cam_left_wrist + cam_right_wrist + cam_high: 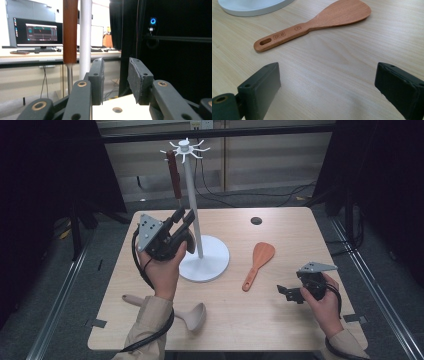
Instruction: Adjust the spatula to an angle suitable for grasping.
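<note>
High view: the table (280,320) is a pale wood-grain slab with rounded corners and a small dark round hole (256,220) near its far edge. On its left half stands the rack (192,205), a smooth white pole rising from a flat round white base (212,262) and topped by a ring of short spokes. From one spoke on the left hangs a utensil (174,175) with a straight reddish-brown wooden handle and a thin metal shank below it; its lower end is hidden behind the left gripper (182,218).

That gripper, dark grey with a grey three-cornered plate, is raised just beside the pole, level with the hanging utensil's lower end. In the left gripper view its jaws stand slightly apart with nothing between them; the handle (70,30) and the pole (85,37) lie left of the gap.

A light wooden ladle (192,315) with a deep rounded bowl lies near the front left corner, partly under the person's sleeve.

An orange-brown spatula (258,262), flat with a broad rounded blade and a slotted handle end, lies right of the base, towards the table's middle.

Low near the front right corner, the right gripper (283,292) points towards the spatula, well short of it. In the right gripper view its matte, blocky jaws are spread wide over bare wood, the spatula (317,23) lying beyond them.
</note>
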`<state>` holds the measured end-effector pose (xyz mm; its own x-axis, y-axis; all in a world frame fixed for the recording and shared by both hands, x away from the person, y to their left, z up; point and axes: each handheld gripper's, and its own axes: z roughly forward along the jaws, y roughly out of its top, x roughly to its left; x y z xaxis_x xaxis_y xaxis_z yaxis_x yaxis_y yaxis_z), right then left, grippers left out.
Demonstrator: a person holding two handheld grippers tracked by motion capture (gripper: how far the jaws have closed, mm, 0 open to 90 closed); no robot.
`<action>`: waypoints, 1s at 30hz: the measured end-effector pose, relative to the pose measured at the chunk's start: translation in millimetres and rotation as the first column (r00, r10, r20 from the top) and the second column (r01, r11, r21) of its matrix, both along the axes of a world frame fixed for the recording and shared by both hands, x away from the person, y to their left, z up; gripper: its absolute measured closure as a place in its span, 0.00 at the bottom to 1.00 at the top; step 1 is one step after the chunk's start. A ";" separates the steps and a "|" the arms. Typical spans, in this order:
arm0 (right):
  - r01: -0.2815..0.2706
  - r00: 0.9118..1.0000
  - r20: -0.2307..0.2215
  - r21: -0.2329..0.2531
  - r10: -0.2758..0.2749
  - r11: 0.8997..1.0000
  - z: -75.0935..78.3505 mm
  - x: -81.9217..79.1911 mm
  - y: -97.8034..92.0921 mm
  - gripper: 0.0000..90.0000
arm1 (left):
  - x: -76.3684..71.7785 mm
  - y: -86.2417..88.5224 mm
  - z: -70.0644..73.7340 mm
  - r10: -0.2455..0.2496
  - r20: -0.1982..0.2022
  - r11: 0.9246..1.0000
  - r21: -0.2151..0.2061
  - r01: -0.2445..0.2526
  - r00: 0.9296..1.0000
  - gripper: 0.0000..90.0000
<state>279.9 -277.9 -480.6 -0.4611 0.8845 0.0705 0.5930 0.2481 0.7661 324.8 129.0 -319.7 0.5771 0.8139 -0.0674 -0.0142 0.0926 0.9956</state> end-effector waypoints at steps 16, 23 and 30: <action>-0.011 1.000 -0.006 -0.012 0.011 1.000 -0.3 0.7 5.7 0.06 | -9.6 1.4 -41.5 -0.052 -0.135 0.998 0.033 0.057 0.990 0.61; -0.033 0.999 -0.005 -0.016 0.033 0.999 0.1 4.9 14.2 0.06 | -16.3 8.3 -55.0 -0.088 -0.178 0.989 0.100 0.107 0.980 0.55; -0.061 0.998 -0.007 -0.019 0.060 0.998 -0.1 10.9 26.0 0.06 | -23.2 13.7 -68.7 -0.088 -0.241 0.979 0.159 0.129 0.967 0.52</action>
